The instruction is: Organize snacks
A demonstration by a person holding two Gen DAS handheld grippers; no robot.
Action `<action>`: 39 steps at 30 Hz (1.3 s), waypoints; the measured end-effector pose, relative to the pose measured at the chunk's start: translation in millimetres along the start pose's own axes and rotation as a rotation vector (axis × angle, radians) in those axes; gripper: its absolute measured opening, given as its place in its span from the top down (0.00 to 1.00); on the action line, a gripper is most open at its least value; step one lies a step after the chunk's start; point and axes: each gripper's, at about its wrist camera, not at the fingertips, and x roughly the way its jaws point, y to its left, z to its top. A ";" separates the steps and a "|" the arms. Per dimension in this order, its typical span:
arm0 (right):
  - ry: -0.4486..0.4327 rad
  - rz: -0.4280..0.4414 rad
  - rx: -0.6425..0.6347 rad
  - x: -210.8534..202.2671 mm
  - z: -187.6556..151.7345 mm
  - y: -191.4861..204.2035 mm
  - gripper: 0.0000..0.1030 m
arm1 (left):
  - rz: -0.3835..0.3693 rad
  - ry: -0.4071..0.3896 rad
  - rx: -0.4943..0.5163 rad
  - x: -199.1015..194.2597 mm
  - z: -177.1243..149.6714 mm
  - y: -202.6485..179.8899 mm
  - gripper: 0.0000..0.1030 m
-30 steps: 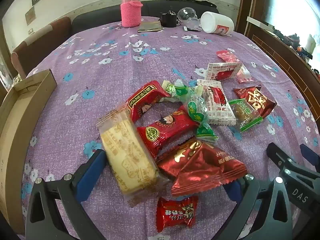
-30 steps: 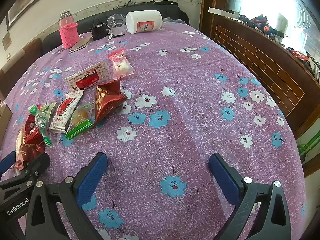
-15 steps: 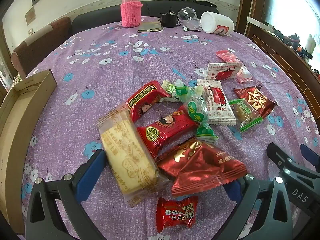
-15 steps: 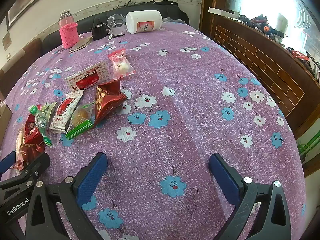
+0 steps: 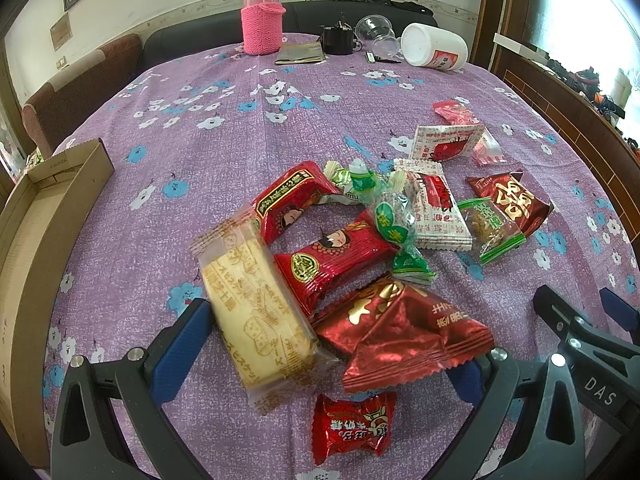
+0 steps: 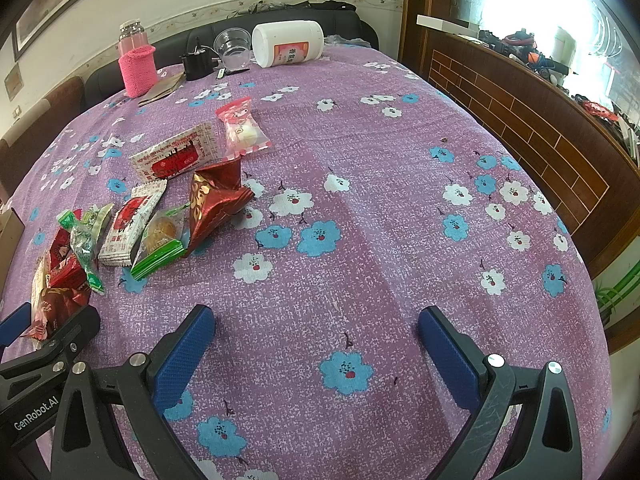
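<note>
Where lettering can be read, "DAS" is seen on the right gripper (image 6: 316, 352) body in the left view and "GenRobot.AI" on the left gripper (image 5: 326, 354) in the right view. Nothing has shifted over the last second. Both sets of jaws are spread wide; the biscuit pack (image 5: 256, 316) and red foil pouch (image 5: 404, 340) lie between the left fingers. The cardboard box (image 5: 36, 264) sits at the table's left edge; bare tablecloth (image 6: 400, 208) is left ahead of the right gripper.

Round table (image 5: 224, 184) under a purple floral cloth, bearing a heap of snack packets (image 5: 360, 248), a cardboard box (image 5: 44, 216), a pink-sleeved bottle (image 5: 262, 20), a toppled white jar (image 5: 434, 46), and possibly clear cups (image 5: 376, 34).
</note>
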 end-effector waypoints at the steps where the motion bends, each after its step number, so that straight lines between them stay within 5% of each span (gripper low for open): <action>1: 0.000 0.000 0.000 0.0 0.0 0.0 0.01 | 0.000 0.000 0.000 0.0 0.0 0.0 0.00; 39: -0.001 0.003 0.002 -0.2 0.0 -0.6 0.01 | -0.036 0.058 0.054 -2.8 -1.6 0.5 0.00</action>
